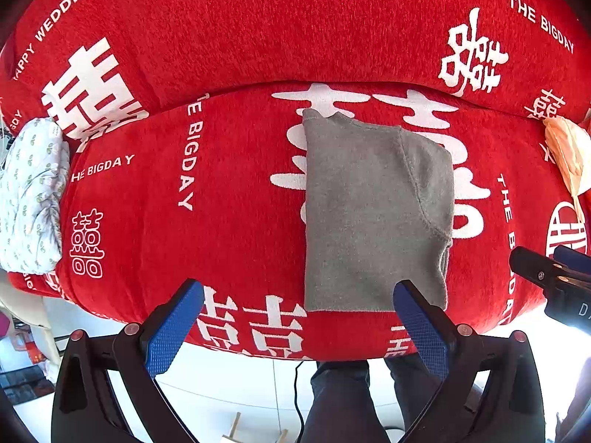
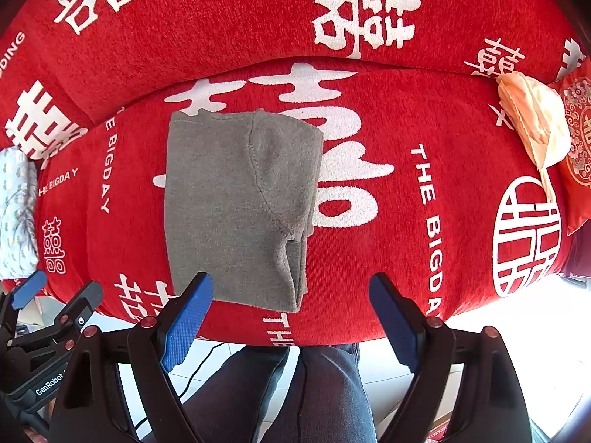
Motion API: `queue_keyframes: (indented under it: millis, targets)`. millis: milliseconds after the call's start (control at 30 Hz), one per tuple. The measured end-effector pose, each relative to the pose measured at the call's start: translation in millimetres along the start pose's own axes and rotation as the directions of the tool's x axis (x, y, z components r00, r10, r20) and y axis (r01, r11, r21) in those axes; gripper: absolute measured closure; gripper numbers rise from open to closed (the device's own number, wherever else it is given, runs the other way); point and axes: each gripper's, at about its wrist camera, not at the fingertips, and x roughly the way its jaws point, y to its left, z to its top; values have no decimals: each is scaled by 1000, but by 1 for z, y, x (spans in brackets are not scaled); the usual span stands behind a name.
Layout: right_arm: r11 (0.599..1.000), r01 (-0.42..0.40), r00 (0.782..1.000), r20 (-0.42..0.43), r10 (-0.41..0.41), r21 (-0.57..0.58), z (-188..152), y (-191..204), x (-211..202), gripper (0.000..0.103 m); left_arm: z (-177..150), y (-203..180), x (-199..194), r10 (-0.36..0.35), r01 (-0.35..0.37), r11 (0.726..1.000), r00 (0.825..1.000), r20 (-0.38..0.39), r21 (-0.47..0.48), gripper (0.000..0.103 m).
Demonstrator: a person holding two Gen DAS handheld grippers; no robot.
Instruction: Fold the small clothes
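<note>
A grey knit garment (image 1: 369,214) lies folded into a tall rectangle on the red printed sofa seat (image 1: 236,203), its sleeve seam curving down the right side. It also shows in the right wrist view (image 2: 236,206). My left gripper (image 1: 299,295) is open and empty, just in front of the garment's near hem, its right finger (image 1: 421,328) over the hem's right corner. My right gripper (image 2: 291,295) is open and empty, at the garment's near right corner. The right gripper's tip (image 1: 546,277) shows at the left wrist view's right edge.
A folded white patterned cloth (image 1: 29,199) lies at the seat's left end. A peach cloth (image 2: 532,125) lies at the right end beside a red cushion (image 2: 580,140). The sofa back (image 1: 295,26) rises behind. Below the seat edge are the person's legs (image 2: 314,387) and white floor.
</note>
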Motion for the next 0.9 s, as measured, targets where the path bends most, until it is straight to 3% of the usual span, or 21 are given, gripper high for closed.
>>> queue_keyframes:
  millis: [900]
  targets:
    - [1000, -1, 1000, 2, 1, 6, -1, -1, 0, 14, -4, 1, 1, 1, -1, 1000, 1000, -1, -5, 0]
